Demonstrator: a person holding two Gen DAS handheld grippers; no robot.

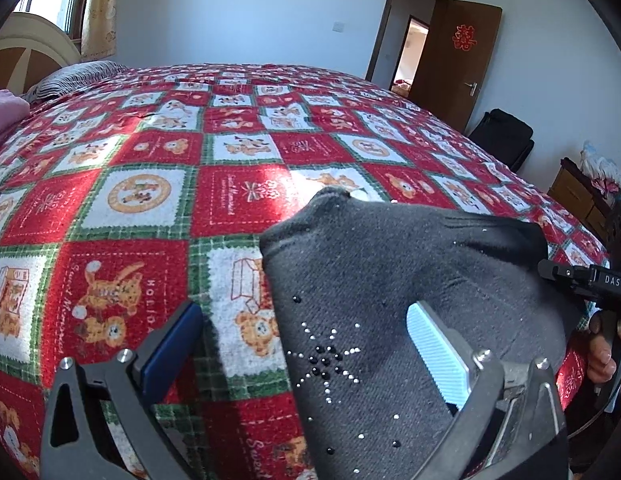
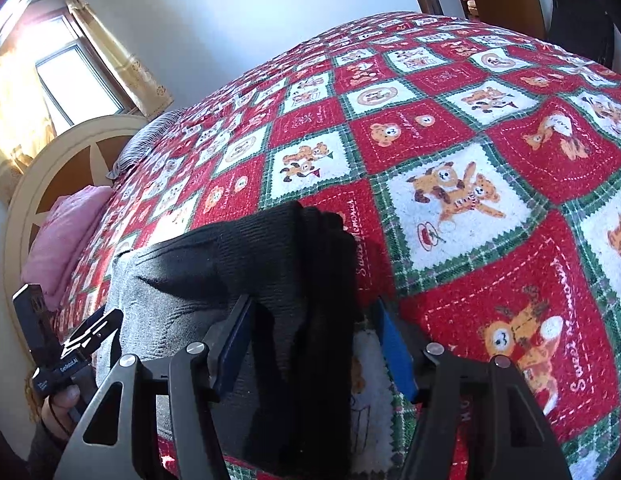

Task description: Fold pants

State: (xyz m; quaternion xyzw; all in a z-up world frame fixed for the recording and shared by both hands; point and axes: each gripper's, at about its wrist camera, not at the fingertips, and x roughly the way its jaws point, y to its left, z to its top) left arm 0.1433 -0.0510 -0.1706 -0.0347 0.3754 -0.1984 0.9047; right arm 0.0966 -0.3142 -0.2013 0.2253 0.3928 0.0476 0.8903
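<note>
The pants [image 1: 390, 280], dark grey with a starburst of small studs, lie bunched at the near edge of a bed covered by a red, white and green bedspread [image 1: 150, 208] printed with teddy bears. In the left wrist view the left claw [image 1: 306, 344] stands wide open: its blue-padded finger sits over the bedspread just left of the fabric, while the pale-padded finger rests over the grey cloth, so the pants' left edge lies between the two. In the right wrist view the right claw [image 2: 314, 344] is also open, its two blue pads apart, with a dark ribbed fold of the pants [image 2: 270, 280] rising between them; the fold lies close to the left pad, and I cannot tell whether they touch. The right claw's black body shows at the right edge of the left view, with fingers of the person's hand [image 1: 602, 354] below it. A pink pillow [image 2: 66, 232] and a rounded headboard [image 2: 50, 168] sit at the far end of the bed, and a brown door [image 1: 454, 60] stands open beyond.
</note>
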